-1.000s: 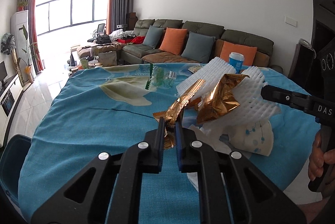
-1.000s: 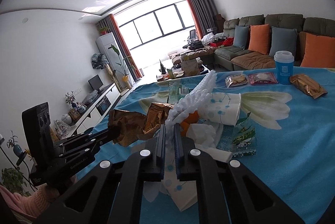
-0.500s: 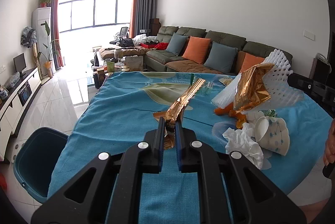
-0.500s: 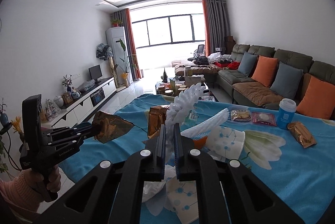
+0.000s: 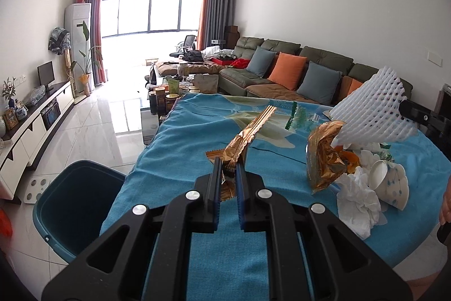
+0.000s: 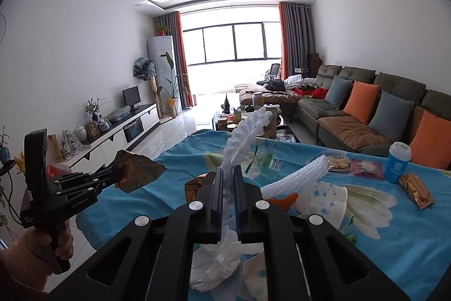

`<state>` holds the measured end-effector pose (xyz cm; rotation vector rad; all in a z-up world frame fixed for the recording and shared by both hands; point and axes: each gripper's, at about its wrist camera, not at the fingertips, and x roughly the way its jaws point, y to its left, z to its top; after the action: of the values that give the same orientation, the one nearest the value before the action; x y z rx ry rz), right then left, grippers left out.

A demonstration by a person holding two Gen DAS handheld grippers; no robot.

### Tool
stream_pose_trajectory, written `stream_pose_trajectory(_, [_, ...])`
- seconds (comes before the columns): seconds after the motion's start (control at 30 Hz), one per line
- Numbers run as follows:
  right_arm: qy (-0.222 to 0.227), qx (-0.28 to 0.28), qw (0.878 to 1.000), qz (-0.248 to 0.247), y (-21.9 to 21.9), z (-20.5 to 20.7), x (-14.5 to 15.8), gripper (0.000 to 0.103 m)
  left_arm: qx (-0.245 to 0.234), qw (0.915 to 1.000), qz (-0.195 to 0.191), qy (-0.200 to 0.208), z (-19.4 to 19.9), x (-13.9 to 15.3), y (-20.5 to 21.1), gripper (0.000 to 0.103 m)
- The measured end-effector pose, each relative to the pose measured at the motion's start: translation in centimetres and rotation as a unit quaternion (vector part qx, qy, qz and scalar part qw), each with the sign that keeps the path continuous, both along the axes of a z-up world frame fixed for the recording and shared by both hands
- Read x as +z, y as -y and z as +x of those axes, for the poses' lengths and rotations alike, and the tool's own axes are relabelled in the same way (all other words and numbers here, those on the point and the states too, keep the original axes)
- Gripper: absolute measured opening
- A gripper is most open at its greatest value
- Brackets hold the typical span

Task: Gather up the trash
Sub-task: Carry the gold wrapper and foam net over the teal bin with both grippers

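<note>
1. Clamping a crinkled gold foil snack wrapper [image 5: 244, 137], the left gripper [image 5: 229, 168] has its black jaws pressed together on the wrapper's lower end; the rest of the wrapper sticks up and away from the fingertips, above the blue floral tablecloth [image 5: 191, 143].
2. Seen from the right wrist camera, that same left gripper [image 6: 119, 174] is held off the near left corner of the table by a hand [image 6: 60, 242] in a pink sleeve, with the foil wrapper [image 6: 139, 171] jutting out past its tips, clear of the cloth.
3. The right gripper [image 6: 229, 174] is clenched on a white foam fruit net [image 6: 245, 137], which rises upright from between the jaws.
4. In the left wrist view the white net [image 5: 372, 106] fans out at the right, lifted above a heap of rubbish.
5. That heap holds a second gold foil bag [image 5: 324, 157], a crumpled white tissue [image 5: 356, 196], a tipped white paper cup with blue dots [image 5: 390, 185] and a scrap of orange peel [image 5: 351, 158], all touching one another on the cloth.
6. A dark teal plastic bin [image 5: 76, 205] stands on the tiled floor just beside the table's near left corner, its mouth open upward.
7. Farther back on the table, well apart from the heap, stand a blue cup with a white lid [image 6: 398, 161], a small gold packet [image 6: 417, 189] and two clear snack packs [image 6: 353, 164].
</note>
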<state>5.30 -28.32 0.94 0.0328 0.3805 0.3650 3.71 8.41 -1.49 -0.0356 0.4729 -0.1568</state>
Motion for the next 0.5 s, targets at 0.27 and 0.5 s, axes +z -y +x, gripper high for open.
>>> stream_pose_trajectory(0.27, [0.022, 0.067, 0.996, 0.047, -1.3, 0.7, 2.5, 0.006, 0.056, 0.9984, -0.001, 0.005, -1.1, 0.4, -3.9, 0.010])
stream_pose_trajectory(0.5, [-0.034, 0.185, 0.979, 0.072, -8.4, 4.0, 1.0, 0.006, 0.132, 0.9913, 0.000, -0.007, -2.4, -0.3, -10.0, 0.010])
